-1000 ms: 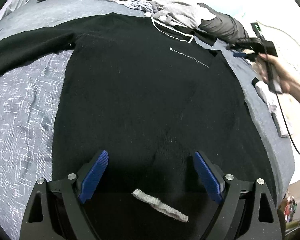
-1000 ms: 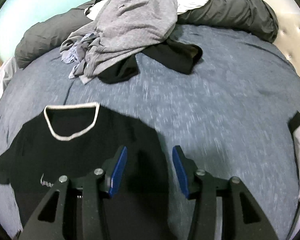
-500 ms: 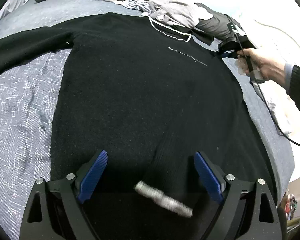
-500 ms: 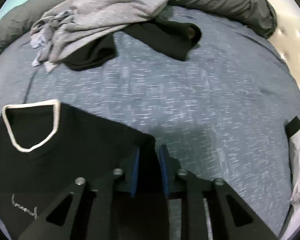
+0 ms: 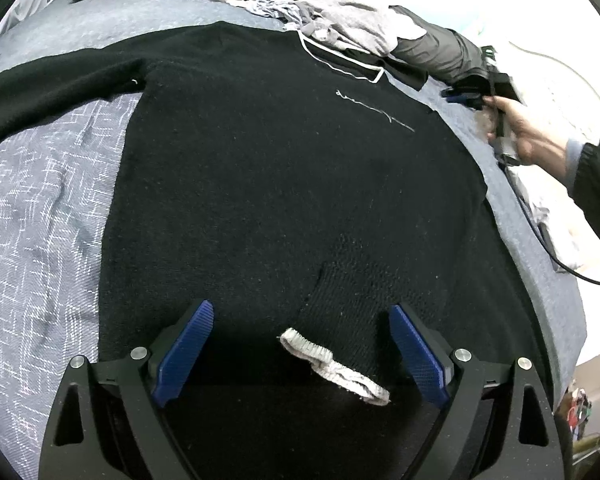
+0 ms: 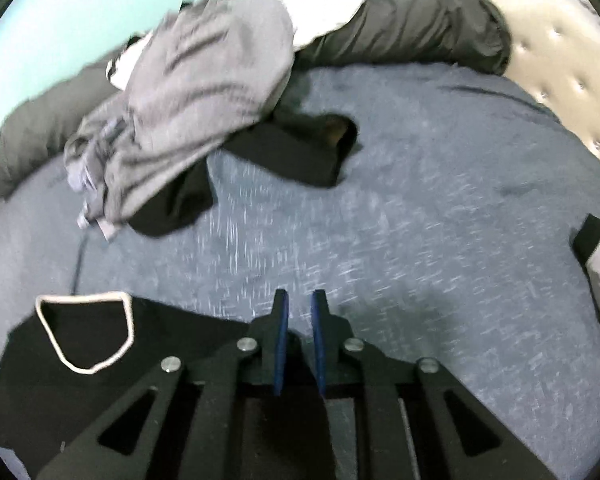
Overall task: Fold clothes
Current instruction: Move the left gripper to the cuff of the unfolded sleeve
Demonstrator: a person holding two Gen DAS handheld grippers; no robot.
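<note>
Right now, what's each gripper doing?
Left gripper: open, holding nothing, fingers either side of the folded-in cuff.
Right gripper: just closed, pinching the sweater at its shoulder edge.

Fisheye bending at edges; right wrist view motion-blurred; left view sharp, upper right overexposed.

The black sweater runs under the left gripper, its hem hidden.
</note>
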